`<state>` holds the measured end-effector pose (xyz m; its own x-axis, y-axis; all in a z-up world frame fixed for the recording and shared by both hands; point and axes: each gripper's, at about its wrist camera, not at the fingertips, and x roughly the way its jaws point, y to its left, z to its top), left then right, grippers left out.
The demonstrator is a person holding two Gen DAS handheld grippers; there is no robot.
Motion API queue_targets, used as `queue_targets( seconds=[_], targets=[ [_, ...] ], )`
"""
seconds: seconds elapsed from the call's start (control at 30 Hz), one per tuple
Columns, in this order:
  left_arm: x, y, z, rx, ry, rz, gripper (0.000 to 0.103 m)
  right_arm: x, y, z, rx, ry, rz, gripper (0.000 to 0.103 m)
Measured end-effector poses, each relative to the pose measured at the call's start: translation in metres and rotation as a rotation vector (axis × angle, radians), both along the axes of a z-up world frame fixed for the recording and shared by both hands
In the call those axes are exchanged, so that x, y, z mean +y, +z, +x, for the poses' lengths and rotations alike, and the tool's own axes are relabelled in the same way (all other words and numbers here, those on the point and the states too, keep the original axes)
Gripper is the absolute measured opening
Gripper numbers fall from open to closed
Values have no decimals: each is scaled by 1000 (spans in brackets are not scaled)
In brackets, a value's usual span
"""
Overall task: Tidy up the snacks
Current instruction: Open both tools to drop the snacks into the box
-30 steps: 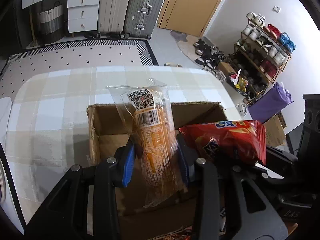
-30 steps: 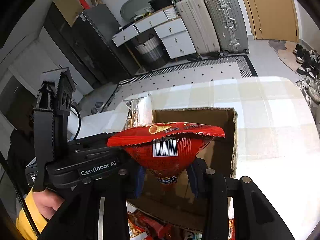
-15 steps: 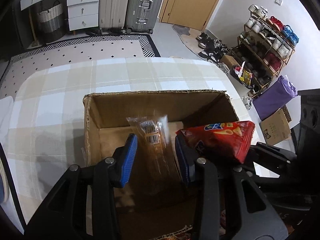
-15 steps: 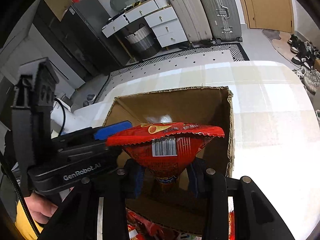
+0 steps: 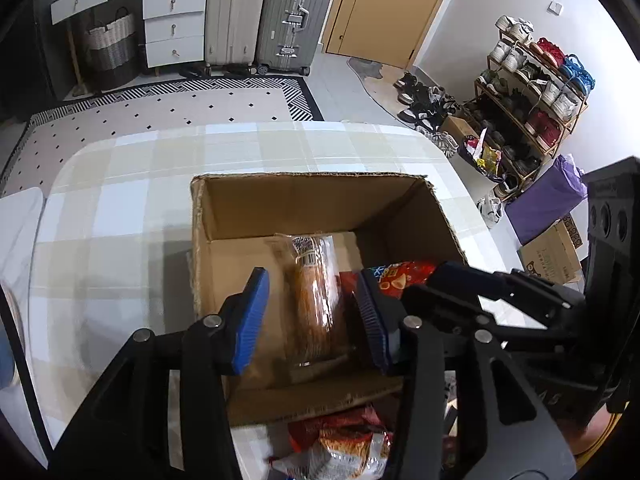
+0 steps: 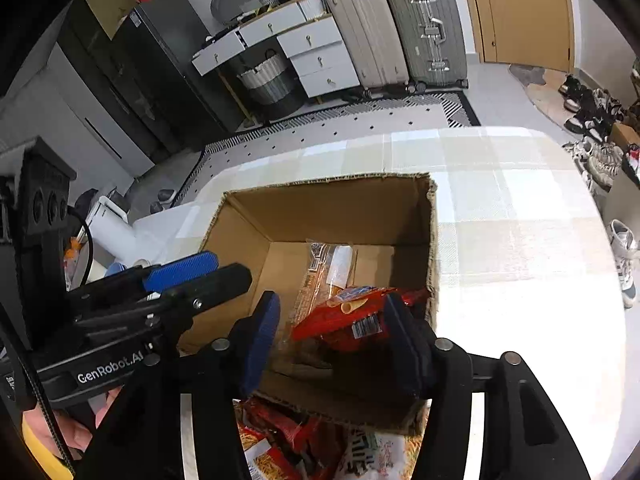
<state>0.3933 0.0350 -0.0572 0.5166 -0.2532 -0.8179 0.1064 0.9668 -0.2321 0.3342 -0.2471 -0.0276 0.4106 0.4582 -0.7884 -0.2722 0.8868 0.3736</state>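
An open cardboard box [image 5: 312, 200] [image 6: 332, 208] stands on the checked table. A clear-wrapped orange biscuit packet [image 5: 312, 292] [image 6: 328, 268] lies blurred inside it. It sits below my left gripper [image 5: 310, 320], whose jaws are opening and whose blue pads stand clear of it. A red chip bag [image 6: 344, 320] [image 5: 400, 274] sags into the box's right side. My right gripper [image 6: 332, 336] is opening too, with the bag loose between its pads. In the right wrist view the left gripper's fingers [image 6: 180, 272] reach over the box's left wall.
More snack packets [image 5: 340, 440] [image 6: 312, 448] are heaped on the table [image 5: 120, 208] just in front of the box. A hand in a yellow sleeve [image 6: 52, 440] holds the left gripper. Suitcases, drawers and a shoe rack stand on the floor beyond.
Both grippers have widened and let go. The biscuit packet has dropped from upright in the left jaws down into the box. The red bag has slipped down out of the right jaws.
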Motion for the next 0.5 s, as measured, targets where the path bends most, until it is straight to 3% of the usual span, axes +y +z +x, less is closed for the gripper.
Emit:
queue_targets(
  seconds=[0.23,0.4,0.5],
  targets=[
    [5,23,-39,-34,20,-21,63,-15,30,-26,-72,-7,24,57],
    [10,41,-82,-84,51,-32,68,-25,65,-64,-193,7,19,57],
    [10,58,-118,-140,64,-25,70,-32,82,-94,-257,18,17,68]
  ],
)
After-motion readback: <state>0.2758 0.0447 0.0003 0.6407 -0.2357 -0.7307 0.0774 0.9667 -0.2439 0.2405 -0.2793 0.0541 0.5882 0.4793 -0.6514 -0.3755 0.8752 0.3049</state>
